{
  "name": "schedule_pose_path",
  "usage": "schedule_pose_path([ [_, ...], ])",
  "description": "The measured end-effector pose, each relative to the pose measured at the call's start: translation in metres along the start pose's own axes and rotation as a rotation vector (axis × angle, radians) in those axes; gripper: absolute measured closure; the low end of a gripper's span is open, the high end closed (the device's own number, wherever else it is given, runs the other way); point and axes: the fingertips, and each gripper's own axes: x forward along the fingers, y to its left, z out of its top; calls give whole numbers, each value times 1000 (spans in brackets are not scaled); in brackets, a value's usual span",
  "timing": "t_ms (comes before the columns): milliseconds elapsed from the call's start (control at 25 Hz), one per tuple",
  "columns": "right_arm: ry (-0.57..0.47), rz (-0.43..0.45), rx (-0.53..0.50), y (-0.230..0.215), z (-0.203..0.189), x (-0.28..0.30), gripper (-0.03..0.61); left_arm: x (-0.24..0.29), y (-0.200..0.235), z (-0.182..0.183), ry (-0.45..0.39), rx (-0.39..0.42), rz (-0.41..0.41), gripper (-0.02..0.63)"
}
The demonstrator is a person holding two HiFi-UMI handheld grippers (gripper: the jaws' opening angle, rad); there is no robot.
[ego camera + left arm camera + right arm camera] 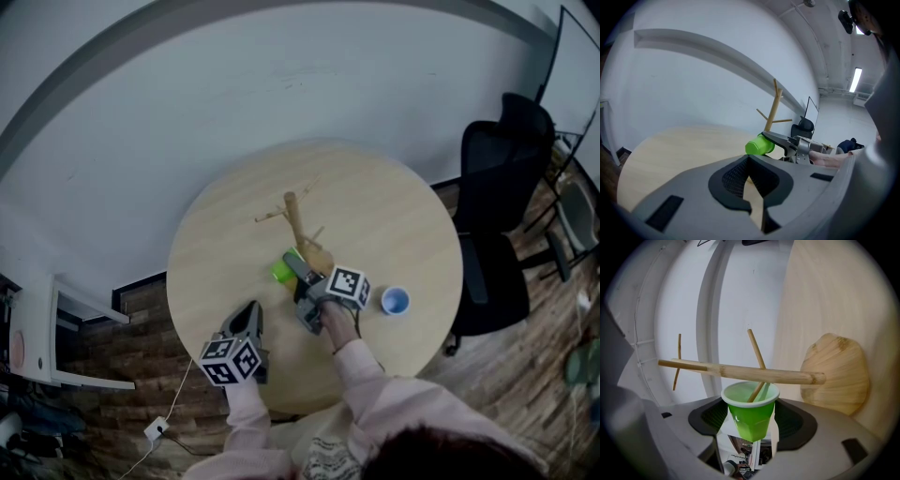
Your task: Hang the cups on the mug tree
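Green cup (752, 417) is clamped by right gripper (297, 271) at centre of head view, w/ a peg of mug tree (294, 221) inside its mouth. Left gripper (250, 313), lower left, is seen w/ jaws together, nothing btw. them. Blue cup (395, 301) is stood on table (403, 211), right of centre.

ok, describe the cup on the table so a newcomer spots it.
On the round wooden table, start at the mug tree in the middle and go toward the black office chair. The blue cup stands upright there, alone beside the right gripper; the only other cup, the green cup, sits between that gripper's jaws.
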Motion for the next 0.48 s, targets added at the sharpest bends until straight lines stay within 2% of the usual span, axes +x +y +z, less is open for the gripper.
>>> schedule_pose_path([
  [240, -23, 12, 21, -3, 3, -1, 264, -2, 1, -2, 0, -1, 0, 609],
  [480, -32, -10, 38, -9, 4, -1, 228, 0, 2, -2, 3, -1, -3, 609],
])
